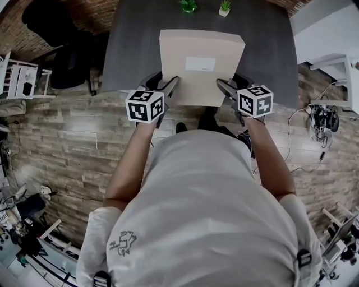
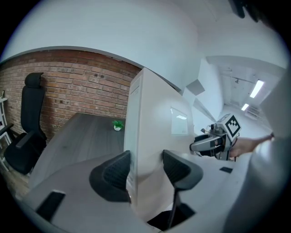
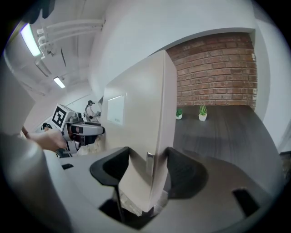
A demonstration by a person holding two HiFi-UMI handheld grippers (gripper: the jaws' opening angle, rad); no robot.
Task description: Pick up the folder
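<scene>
The folder [image 1: 202, 67] is a thick beige box file with a white label, held over the near edge of the dark grey table [image 1: 134, 50]. My left gripper [image 1: 165, 84] grips its near left corner, and my right gripper [image 1: 231, 84] grips its near right corner. In the left gripper view the folder [image 2: 154, 123] stands between the pads of my left gripper [image 2: 146, 159], with the right gripper [image 2: 211, 143] beyond it. In the right gripper view the folder's edge [image 3: 136, 113] sits pinched in my right gripper [image 3: 148, 159], and the left gripper [image 3: 82, 129] shows across it.
Two small potted plants [image 1: 188, 5] [image 1: 225, 8] stand at the table's far edge. A black office chair [image 1: 61, 50] is left of the table by the brick wall. A white shelf unit [image 1: 22, 78] and cables [image 1: 322, 120] lie on the wood floor at the sides.
</scene>
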